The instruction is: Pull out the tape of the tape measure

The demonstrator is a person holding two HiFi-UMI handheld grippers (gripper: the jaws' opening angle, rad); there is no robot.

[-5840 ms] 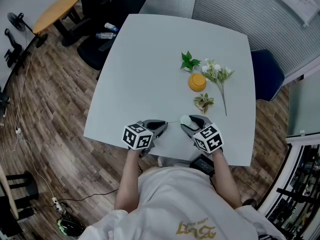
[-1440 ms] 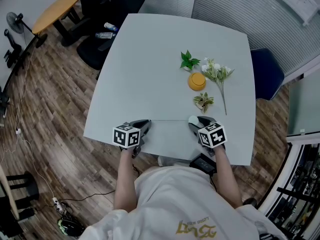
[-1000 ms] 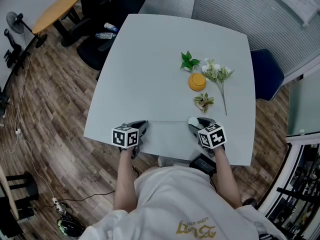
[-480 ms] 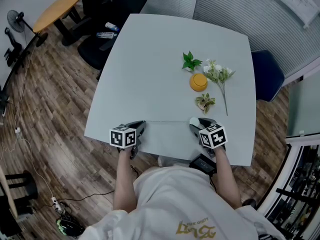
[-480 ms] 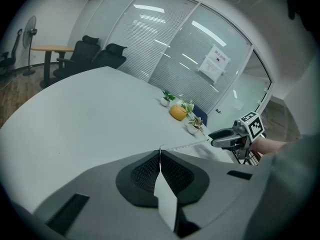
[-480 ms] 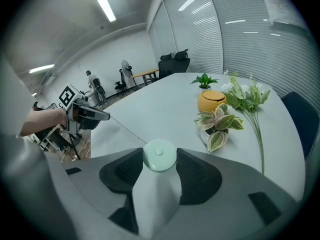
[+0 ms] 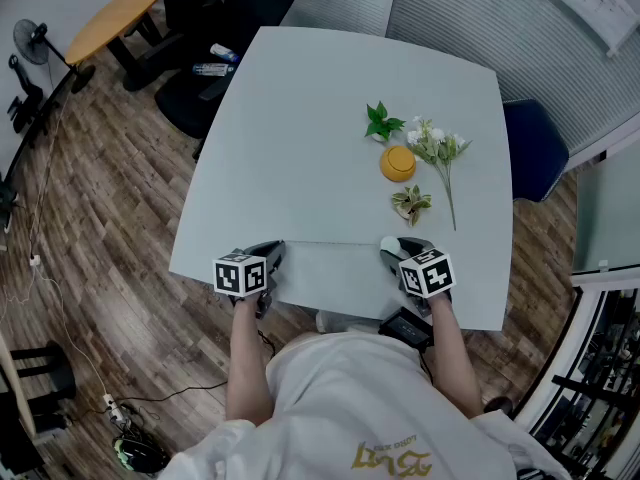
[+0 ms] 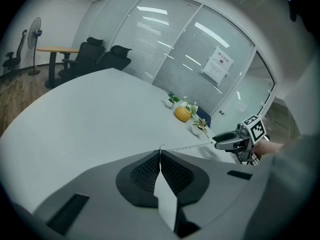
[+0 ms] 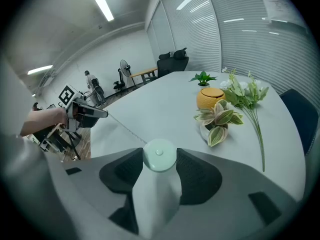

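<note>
A pale green round tape measure case (image 9: 159, 153) sits between the jaws of my right gripper (image 9: 159, 162), which is shut on it near the table's front edge (image 7: 396, 252). A thin tape (image 7: 330, 242) runs left from the case, low over the white table (image 7: 300, 148). My left gripper (image 7: 274, 254) pinches the tape's end. In the left gripper view its jaws (image 8: 160, 153) meet on the hooked tip, and the tape (image 8: 192, 146) leads off toward the right gripper (image 8: 227, 141). The right gripper view shows the left gripper (image 9: 92, 113) at the tape's far end.
Beyond the right gripper lie a small variegated plant (image 7: 411, 203), an orange pot (image 7: 397, 163), a green sprig (image 7: 379, 122) and a white flower stem (image 7: 440, 158). Black office chairs (image 7: 215, 8) stand at the far left, a blue chair (image 7: 535, 148) at the right.
My left gripper has slid further left along the front edge, and the stretch of tape between the grippers has grown longer. The right gripper has stayed put.
</note>
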